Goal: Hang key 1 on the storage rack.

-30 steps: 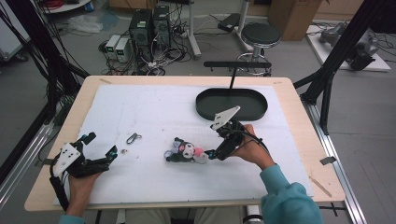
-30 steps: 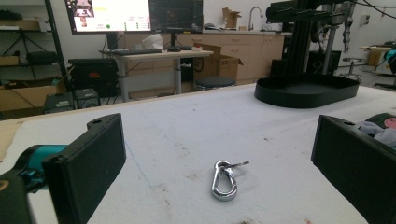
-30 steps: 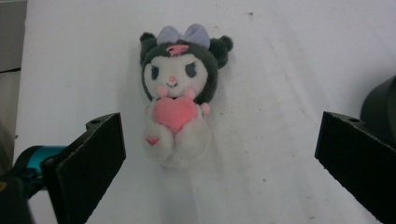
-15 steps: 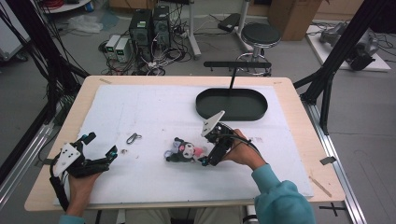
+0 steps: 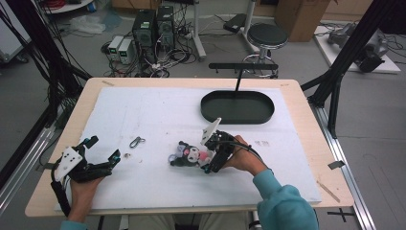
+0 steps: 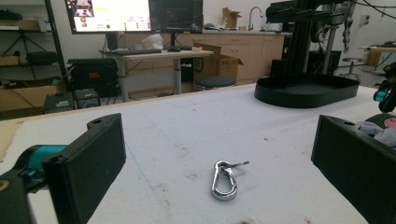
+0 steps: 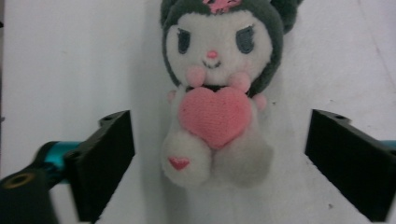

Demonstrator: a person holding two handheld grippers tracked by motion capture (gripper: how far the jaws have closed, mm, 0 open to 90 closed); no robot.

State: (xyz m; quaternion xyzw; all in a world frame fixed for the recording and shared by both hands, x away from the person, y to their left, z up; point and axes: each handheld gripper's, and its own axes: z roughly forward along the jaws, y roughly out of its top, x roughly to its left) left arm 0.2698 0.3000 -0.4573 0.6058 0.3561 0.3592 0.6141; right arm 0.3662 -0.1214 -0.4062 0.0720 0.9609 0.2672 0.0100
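Since the earlier frame my right gripper point(image 5: 208, 162) comes down over the plush toy point(image 5: 189, 155) lying mid-table on the white mat point(image 5: 158, 112); its jaws have just been closing, toy between them, not yet pinched. My left gripper point(image 5: 102, 152) rests apart-jawed near the carabiner point(image 5: 136, 142).

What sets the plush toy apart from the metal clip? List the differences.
1. The plush toy is soft, in black, white and pink; the metal clip is hard, shiny silver.
2. The toy is clearly bigger than the clip.
3. The toy lies between the open fingers of the right gripper, which have just been closing; the clip lies ahead of the left gripper, untouched.
Both lie flat on the white table cover.
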